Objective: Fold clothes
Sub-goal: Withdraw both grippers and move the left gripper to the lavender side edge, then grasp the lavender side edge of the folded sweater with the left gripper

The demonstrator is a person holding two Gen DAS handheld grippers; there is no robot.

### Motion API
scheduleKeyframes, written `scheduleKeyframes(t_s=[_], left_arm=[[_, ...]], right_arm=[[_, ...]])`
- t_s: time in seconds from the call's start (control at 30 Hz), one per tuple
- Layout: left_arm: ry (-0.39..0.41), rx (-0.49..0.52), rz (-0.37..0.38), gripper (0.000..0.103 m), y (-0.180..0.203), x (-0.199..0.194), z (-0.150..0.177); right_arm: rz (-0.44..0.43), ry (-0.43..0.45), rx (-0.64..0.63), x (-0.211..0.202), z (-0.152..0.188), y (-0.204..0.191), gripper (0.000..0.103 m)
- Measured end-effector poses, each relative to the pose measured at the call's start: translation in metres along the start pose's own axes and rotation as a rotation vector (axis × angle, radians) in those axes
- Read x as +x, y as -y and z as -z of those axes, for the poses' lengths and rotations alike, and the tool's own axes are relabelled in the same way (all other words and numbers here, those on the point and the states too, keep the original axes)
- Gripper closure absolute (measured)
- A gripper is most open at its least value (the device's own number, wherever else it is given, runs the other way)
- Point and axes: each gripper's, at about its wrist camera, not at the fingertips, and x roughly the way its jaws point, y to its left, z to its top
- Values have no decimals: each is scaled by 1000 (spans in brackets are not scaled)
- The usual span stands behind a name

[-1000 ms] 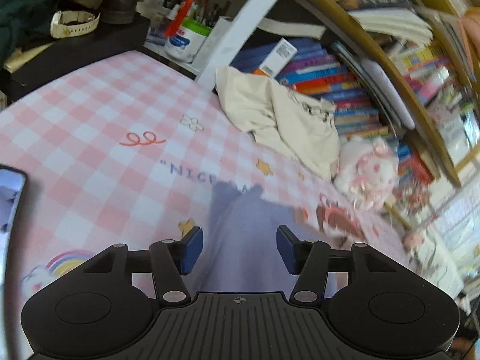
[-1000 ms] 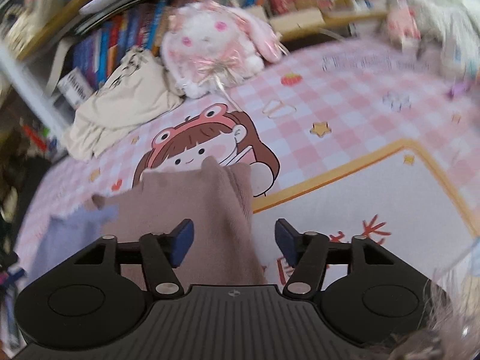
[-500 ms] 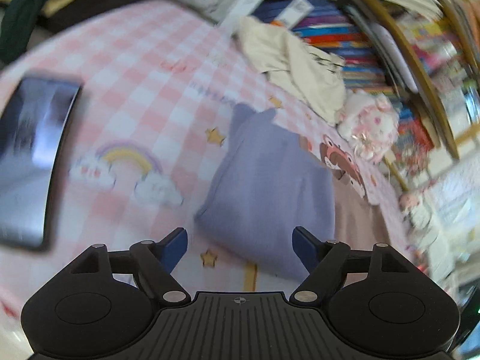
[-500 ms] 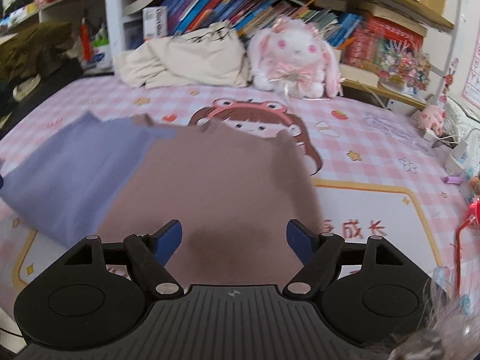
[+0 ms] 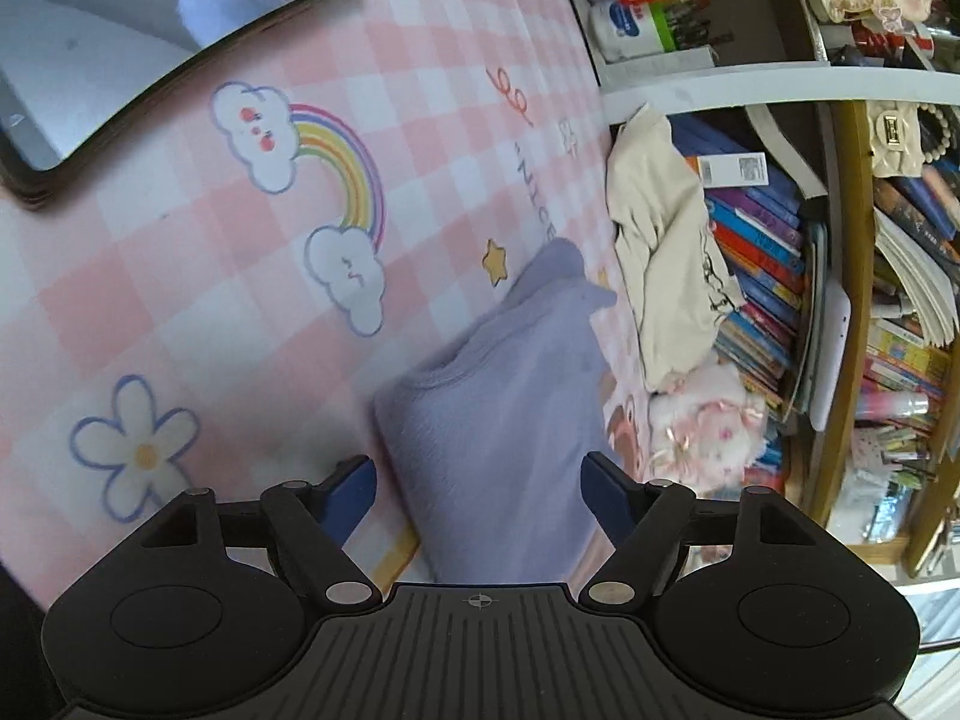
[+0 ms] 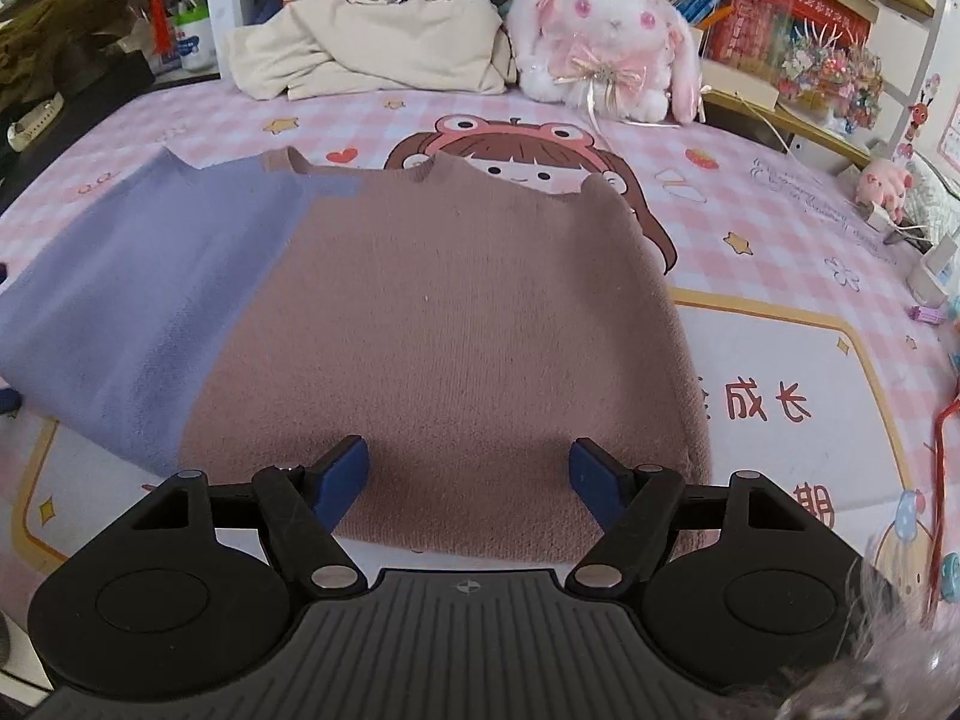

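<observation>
A knit sweater lies flat on the pink checked mat, its purple part (image 6: 138, 300) on the left and its brown part (image 6: 456, 324) in the middle and right. In the left wrist view the purple part (image 5: 504, 420) shows as a folded edge. My left gripper (image 5: 479, 495) is open and empty, its blue pads either side of the purple edge. My right gripper (image 6: 468, 474) is open and empty, just above the near hem of the brown part.
A cream garment (image 6: 372, 54) and a white plush rabbit (image 6: 606, 30) lie at the back by the bookshelf (image 5: 774, 252). A phone (image 5: 144, 30) lies on the mat at far left. Small items and a red cord (image 6: 942, 438) sit at the right edge.
Both grippers have opened wide and pulled back toward the near edge. The sweater now lies spread flat, released. The left view has swung round toward the phone and rainbow print.
</observation>
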Motion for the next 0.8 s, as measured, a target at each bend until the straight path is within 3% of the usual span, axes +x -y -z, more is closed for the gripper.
scheduleKeyframes(t_s=[0.13,0.27,0.37,0.5,0.57,0.8], left_arm=[[10,22,-11,48,5,9,0],[7,52,-36,74,4,13,2],[19,121,-47,79,12,9,5],[60,360,38,79,46,-1,17],[57,421,38,76,54,1,20],[-9,171,-40,75,16,22,1]], right_arm=[[-13,-18,5,2,-1,3,30],[-20,-32,6,3,-4,4,30],[-25,-42,7,3,-5,5,30],[-31,-50,14,5,-7,6,30],[-31,-51,18,6,-7,6,30],[-31,-50,19,6,-8,6,30]])
